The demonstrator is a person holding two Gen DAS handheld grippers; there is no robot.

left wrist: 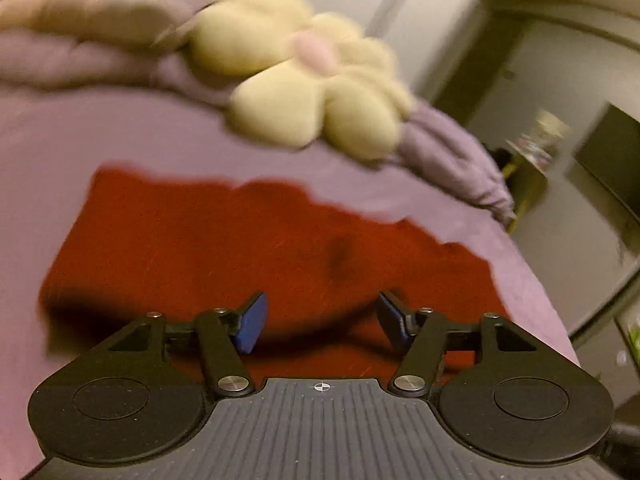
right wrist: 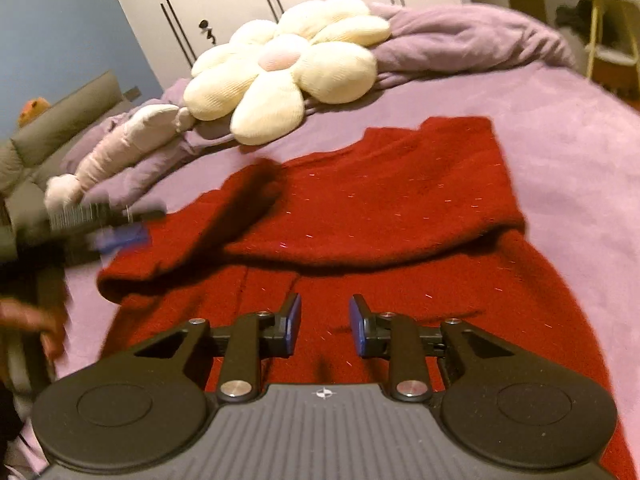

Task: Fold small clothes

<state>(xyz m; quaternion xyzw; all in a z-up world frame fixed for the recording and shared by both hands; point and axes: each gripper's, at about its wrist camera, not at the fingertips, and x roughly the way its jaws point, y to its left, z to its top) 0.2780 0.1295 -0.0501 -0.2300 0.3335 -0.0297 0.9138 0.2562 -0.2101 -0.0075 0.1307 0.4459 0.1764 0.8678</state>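
One fold already lies across the red fuzzy knitted garment (right wrist: 360, 208), spread on the purple bedspread (right wrist: 560, 128). Both the left gripper (left wrist: 320, 320) and right gripper (right wrist: 325, 320) hover empty, jaws parted, the left wider. Next, I judge, comes pinching an unfolded edge.

Motion blur is smearing the whole left wrist view, so the flower cushion (left wrist: 304, 76) and the far edge of the red garment (left wrist: 240, 236) are showing no texture, and the clutter on the yellow stand (left wrist: 536, 148) is staying unreadable. In the right wrist view the left gripper (right wrist: 120, 236) is streaking at the left edge, its jaws lost in blur, while the person's hand (right wrist: 32, 320) is being cut off there. The garment's near part is disappearing under the right gripper (right wrist: 325, 326) body and past the bottom edge.
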